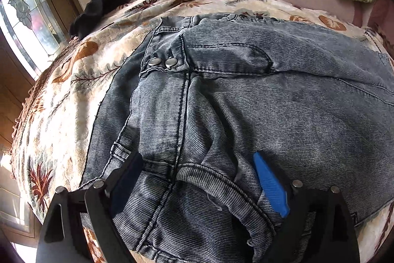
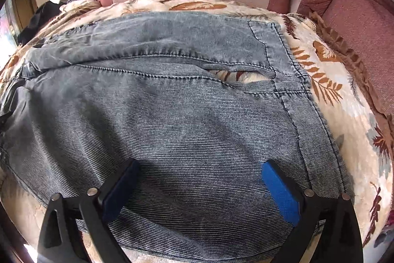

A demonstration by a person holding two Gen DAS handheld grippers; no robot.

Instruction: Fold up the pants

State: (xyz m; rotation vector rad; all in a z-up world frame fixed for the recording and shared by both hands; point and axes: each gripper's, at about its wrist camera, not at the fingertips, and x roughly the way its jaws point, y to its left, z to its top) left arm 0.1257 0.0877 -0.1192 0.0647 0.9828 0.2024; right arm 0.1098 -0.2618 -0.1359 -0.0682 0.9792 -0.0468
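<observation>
since the jeans (image 1: 246, 95) lie mostly flat on the blanket (image 1: 61, 95) with legs stacked lengthwise, i'd judge the first fold done and the crosswise folds left. hem ends line up roughly in the right view, with a small gap between the layers showing blanket. waistband end, snaps (image 1: 162, 62) and fly is rumpled and bunched, needs smoothing first. left gripper (image 1: 197, 162) sits low over the waistband, jaws wide apart, a denim ridge between the fingers but nothing pinched. right gripper (image 2: 200, 168) hovers over the leg panel near the hem, jaws also spread, holding nothing. can't tell if either set of tips touches cloth, fisheye is too distorted there. black garment (image 1: 96, 9) lies well apart at the blanket's far left edge.
</observation>
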